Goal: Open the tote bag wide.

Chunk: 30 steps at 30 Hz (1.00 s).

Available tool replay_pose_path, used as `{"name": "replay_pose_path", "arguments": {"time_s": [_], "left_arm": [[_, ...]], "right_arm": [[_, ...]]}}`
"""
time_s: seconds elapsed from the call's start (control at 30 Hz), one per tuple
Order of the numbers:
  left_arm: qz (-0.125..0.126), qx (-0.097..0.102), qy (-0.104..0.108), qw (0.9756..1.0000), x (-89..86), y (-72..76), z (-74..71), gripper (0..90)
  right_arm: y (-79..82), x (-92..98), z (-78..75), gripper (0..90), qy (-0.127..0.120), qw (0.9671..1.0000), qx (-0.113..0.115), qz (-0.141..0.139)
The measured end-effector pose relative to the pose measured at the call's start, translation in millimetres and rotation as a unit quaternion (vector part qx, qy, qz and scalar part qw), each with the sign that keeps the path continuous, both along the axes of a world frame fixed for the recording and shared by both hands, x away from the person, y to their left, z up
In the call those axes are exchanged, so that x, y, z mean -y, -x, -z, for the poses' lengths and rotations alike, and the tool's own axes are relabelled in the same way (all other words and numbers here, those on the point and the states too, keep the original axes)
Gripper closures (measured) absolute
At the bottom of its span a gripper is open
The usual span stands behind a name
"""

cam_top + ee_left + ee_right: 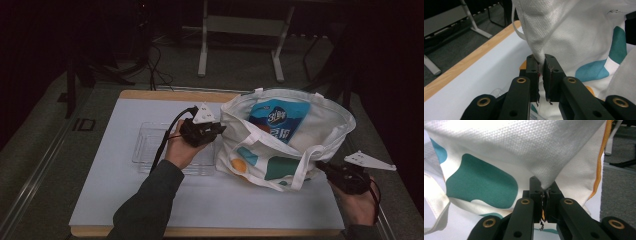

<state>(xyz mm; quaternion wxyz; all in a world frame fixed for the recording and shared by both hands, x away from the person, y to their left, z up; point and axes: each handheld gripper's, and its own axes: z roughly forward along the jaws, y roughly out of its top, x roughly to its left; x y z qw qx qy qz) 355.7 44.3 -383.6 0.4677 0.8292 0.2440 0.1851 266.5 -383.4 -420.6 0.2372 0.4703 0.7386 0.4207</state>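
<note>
White tote bag (280, 145) right of frame centre on the desk (125, 200), left gripper (220, 129) pinching its left edge, right gripper (320, 167) pinching its lower-right edge, clear tray (145, 145) at centre-left, bare desk along the bottom.

A clear plastic tray (150, 145) lay on the white mat (125, 195), well left of the mat's centre. The mat covered a wooden table (150, 94), whose bare edge showed along the mat's far side. Beyond the mat, on the grey floor (235, 65), stood a white metal frame (240, 25). Black cables (157, 67) trailed on the floor past the mat's far left corner.
</note>
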Motion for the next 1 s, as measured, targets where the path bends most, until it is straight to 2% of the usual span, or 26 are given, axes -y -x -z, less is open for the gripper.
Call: {"name": "replay_pose_path", "arguments": {"time_s": [0.1,0.37,0.5,0.7,1.0], "left_arm": [[0.007,-0.007,-0.008,0.9999,2.5,1.0,5.2,83.8],[0.012,-0.024,-0.018,0.9995,3.0,1.3,19.1,83.9],[0.014,-0.03,-0.025,0.9991,5.1,1.3,23.8,83.9],[0.014,-0.044,-0.04,0.9981,11.7,-0.8,35.1,83.8],[0.021,-0.068,-0.051,0.9962,20.0,-4.1,49.4,84.0]], "right_arm": [[0.4,-1.8,7.7,86.9,0.008,0.9998,-0.013,-0.009],[1.5,-2.9,24.0,86.9,0.003,0.9993,-0.032,-0.015],[1.1,-2.3,29.4,86.8,0.004,0.9992,-0.037,-0.015],[-0.3,-3.3,41.1,86.8,0.014,0.9982,-0.057,-0.013],[-3.8,-1.3,58.4,87.0,0.005,0.9963,-0.084,-0.016]]}}
